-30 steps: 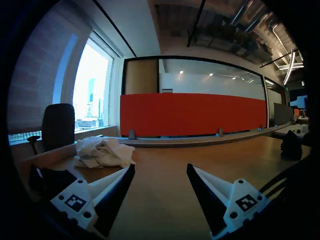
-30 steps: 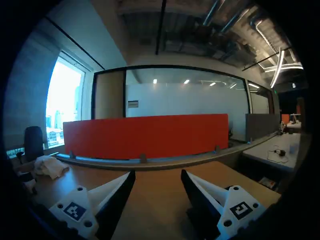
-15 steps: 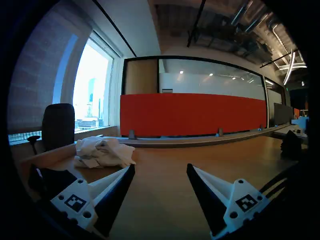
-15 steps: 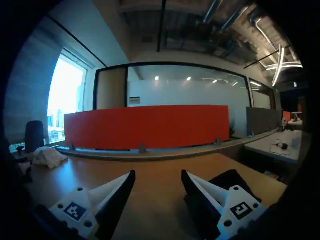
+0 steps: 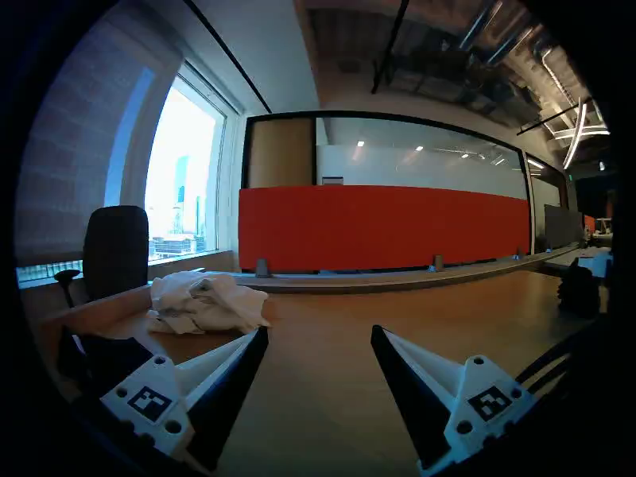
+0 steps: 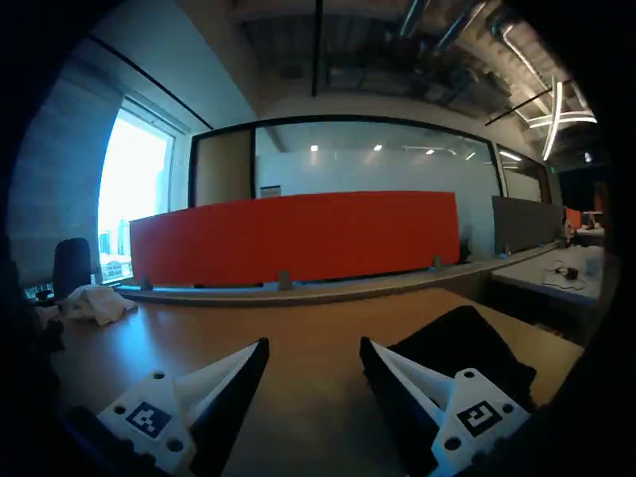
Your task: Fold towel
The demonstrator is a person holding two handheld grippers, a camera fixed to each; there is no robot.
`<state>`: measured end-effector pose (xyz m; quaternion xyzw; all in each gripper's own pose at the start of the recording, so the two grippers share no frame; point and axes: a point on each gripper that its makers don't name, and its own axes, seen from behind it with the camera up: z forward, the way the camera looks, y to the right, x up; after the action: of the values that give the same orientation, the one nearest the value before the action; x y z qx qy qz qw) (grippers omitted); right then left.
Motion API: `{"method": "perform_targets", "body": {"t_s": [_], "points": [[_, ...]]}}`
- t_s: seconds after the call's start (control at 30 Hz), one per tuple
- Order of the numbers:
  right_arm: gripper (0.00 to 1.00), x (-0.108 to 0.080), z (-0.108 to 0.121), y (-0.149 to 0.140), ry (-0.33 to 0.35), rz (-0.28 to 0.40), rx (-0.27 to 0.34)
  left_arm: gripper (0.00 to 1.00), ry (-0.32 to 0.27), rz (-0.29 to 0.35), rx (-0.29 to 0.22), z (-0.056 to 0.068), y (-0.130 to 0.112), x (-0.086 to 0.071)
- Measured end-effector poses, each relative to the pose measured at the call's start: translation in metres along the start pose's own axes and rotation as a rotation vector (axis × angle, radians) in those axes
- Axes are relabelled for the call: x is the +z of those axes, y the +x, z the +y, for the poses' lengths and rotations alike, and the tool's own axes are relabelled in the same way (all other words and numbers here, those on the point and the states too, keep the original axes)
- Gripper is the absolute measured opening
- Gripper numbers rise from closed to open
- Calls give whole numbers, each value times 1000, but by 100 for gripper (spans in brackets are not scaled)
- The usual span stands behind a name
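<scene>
Two sets of fingers spread, empty: left gripper (image 5: 318, 350), right gripper (image 6: 312, 358). White towel (image 5: 207, 304) crumpled far left on desk (image 5: 334, 421), well apart. Probably soft, light, limp; pinch at a loose corner.

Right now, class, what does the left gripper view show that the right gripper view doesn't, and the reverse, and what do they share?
Left gripper view: the open left gripper and a dark item by its finger. Right gripper view: the open right gripper, a black cloth beside it, a pale side desk. Both: the crumpled white towel, red partition, wooden table.
</scene>
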<state>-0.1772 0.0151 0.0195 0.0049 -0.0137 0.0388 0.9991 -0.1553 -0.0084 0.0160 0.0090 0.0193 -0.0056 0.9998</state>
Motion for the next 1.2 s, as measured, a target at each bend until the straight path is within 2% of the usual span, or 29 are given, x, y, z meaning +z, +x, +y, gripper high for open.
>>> {"method": "perform_targets", "body": {"t_s": [0.7,1.2], "points": [[88,-1,-4,-9,18,12,3,96,0,0,0,0,0,0],[88,-3,-14,-8,28,21,-42,96,0,0,0,0,-1,0]]}}
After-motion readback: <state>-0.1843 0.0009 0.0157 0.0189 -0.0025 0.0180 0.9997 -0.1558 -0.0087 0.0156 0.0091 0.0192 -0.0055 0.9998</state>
